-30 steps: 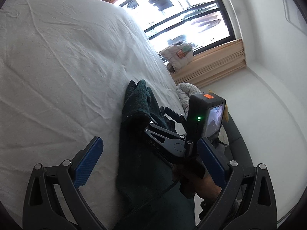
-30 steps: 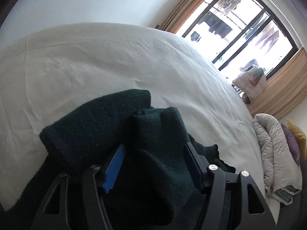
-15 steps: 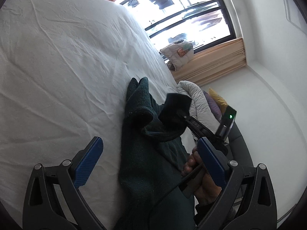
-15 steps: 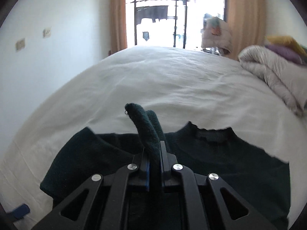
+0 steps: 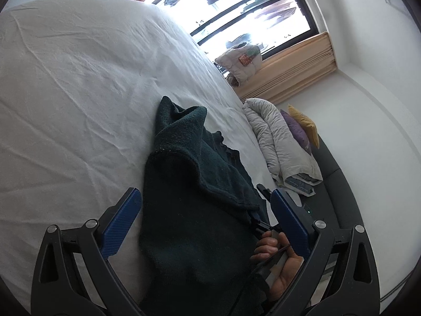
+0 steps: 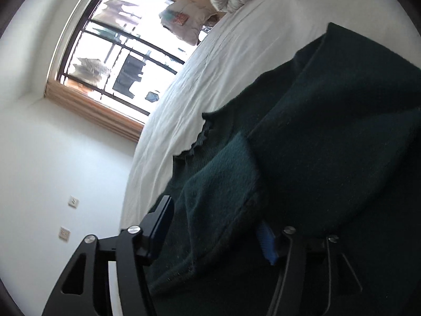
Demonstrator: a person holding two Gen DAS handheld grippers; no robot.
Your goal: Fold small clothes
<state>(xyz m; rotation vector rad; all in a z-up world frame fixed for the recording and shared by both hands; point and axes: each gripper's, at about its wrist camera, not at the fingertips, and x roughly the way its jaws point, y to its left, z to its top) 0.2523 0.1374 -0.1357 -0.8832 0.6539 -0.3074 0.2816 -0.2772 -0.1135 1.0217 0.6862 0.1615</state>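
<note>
Dark green knitted sweater (image 5: 189,210) lies rumpled on white bed sheet (image 5: 73,92), filling the gap btwn left gripper (image 5: 202,221) fingers, which are spread, pads clear of cloth. Right gripper (image 6: 215,226) jaws just opened, now spread; sweater fold drapes btwn them & over the 3 o'clock blue pad (image 6: 267,245).

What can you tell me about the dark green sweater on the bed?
The dark green sweater looks thick and fuzzy, like knitted wool. It lies on the white bed sheet, bunched up rather than flat, with one part flopped over the rest. Its ribbed neck opening faces the window. The open right gripper has fabric lying loosely between its fingers.
</note>
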